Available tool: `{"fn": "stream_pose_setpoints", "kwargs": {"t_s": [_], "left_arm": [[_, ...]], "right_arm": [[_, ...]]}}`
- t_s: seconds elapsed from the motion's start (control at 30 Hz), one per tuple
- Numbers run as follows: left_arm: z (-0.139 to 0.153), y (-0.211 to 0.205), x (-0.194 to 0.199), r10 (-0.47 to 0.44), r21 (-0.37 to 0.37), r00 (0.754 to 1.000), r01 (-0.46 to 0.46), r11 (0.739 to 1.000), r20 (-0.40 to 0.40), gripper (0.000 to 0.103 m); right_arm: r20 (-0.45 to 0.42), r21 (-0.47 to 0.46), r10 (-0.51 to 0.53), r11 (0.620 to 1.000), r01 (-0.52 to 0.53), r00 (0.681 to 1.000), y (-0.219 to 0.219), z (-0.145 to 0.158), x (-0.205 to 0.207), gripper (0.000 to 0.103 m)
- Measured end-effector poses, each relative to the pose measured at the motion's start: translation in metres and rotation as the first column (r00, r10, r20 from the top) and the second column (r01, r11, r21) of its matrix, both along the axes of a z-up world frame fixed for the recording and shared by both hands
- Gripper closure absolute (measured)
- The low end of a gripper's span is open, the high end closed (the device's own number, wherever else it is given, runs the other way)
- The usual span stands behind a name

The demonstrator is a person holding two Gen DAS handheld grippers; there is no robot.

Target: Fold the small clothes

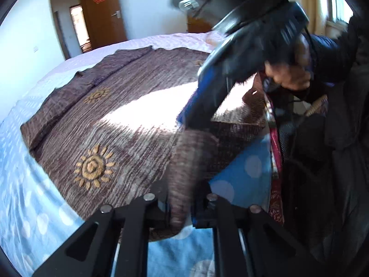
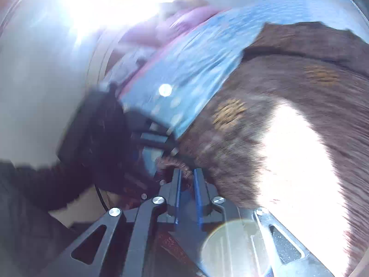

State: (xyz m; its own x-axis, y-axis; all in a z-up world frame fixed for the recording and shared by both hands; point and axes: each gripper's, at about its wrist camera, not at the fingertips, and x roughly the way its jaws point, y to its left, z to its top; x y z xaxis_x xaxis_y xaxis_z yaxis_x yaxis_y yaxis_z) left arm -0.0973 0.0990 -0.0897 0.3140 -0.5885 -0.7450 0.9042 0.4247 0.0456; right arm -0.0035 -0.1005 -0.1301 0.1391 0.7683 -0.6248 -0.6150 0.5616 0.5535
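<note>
Blue dotted bedsheet [image 1: 34, 198] carries a brown garment [image 1: 110, 120]; both grippers' fingers, left [image 1: 181, 210] at 6 o'clock, right [image 2: 186, 180], clamp its edge, ready to fold.

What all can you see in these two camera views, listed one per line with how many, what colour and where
brown garment: one, brown with gold sun motifs, spread on the bed, near edge lifted
bedsheet: one, blue with pale dots, turning pink at the far end, under the garment
door: one, brown wood with a red paper cutout, open, far wall
curtain: one, yellowish, by the window at upper right
left tongs: one, black, bottom of the left view, pinching a fold of the garment's near edge
right tongs: one, black with blue pads, bottom of the right view, closed on the garment's edge
hand: one, gripping the right tongs' handle, dark sleeve behind it
</note>
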Motion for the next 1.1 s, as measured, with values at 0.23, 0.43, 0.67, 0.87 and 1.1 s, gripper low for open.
{"fn": "stream_pose_setpoints", "kwargs": {"t_s": [0.23,0.43,0.67,0.87,1.1], "left_arm": [[0.001,0.007,-0.006,0.04,-0.058,0.998,-0.043,0.997,-0.047,0.09],[-0.006,-0.011,-0.005,0.009,0.01,1.0,-0.009,1.0,-0.025,0.086],[-0.008,-0.013,-0.002,0.046,0.018,0.999,-0.046,0.999,-0.015,0.082],[-0.009,-0.014,-0.008,0.04,0.024,0.999,-0.04,0.999,0.003,0.074],[-0.011,-0.019,-0.008,0.046,0.025,0.999,-0.046,0.999,-0.009,0.074]], "right_arm": [[0.003,-0.058,-0.423,0.905,0.422,0.906,-0.167,0.038,-0.028,0.09],[0.003,-0.268,-0.614,0.76,0.592,0.79,-0.242,0.03,-0.09,0.09],[-0.003,-0.383,-0.608,0.734,0.561,0.794,-0.227,0.007,-0.088,0.086],[0.006,-0.478,-0.572,0.719,0.505,0.82,-0.208,-0.004,-0.075,0.051],[-0.003,-0.555,-0.573,0.683,0.475,0.82,-0.197,-0.018,-0.066,0.082]]}}
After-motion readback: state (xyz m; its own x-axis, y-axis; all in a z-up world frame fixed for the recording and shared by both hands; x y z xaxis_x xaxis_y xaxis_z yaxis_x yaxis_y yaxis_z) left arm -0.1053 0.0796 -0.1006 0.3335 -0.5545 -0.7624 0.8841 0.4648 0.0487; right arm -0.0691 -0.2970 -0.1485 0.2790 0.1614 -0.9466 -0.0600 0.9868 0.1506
